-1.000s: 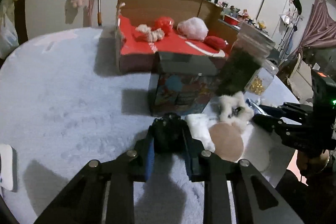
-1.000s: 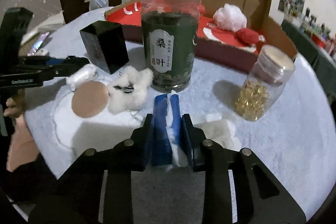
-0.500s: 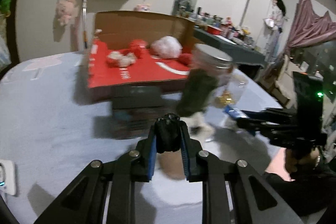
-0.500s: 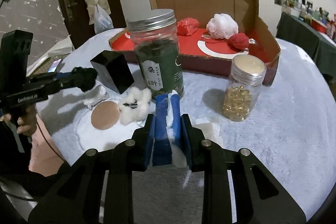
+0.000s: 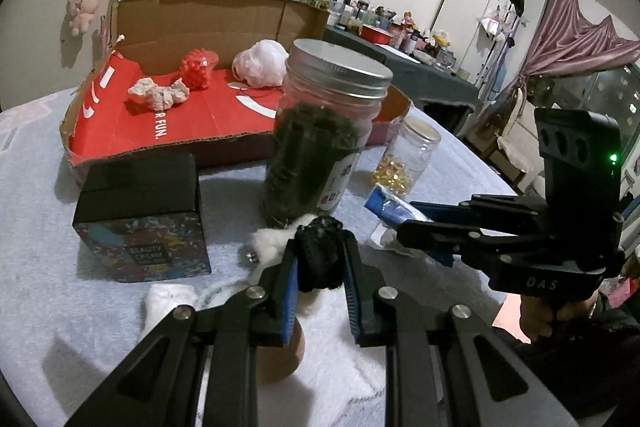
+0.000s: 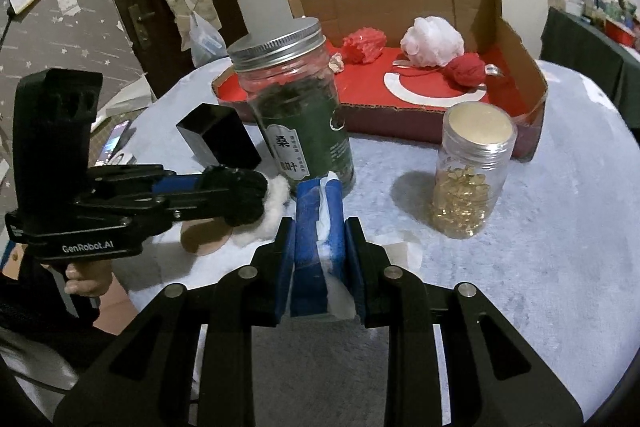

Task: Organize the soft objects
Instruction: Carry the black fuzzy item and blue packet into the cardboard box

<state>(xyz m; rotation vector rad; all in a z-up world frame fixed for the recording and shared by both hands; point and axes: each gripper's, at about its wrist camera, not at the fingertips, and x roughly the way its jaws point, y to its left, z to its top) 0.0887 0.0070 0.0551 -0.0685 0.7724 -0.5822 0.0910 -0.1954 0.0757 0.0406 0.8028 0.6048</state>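
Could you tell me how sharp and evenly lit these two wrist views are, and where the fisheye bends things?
Left wrist view: sharp, dim indoor light, dark vignette in the corners; the tall jar leans with the distortion. Right wrist view: equally sharp; the cardboard box rim bows, and the small jar throws a soft shadow leftward on the tablecloth.

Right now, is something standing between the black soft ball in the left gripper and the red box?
Yes. The tall jar stands between the left gripper, shut on the black ball, and the red box; a black carton stands beside it.
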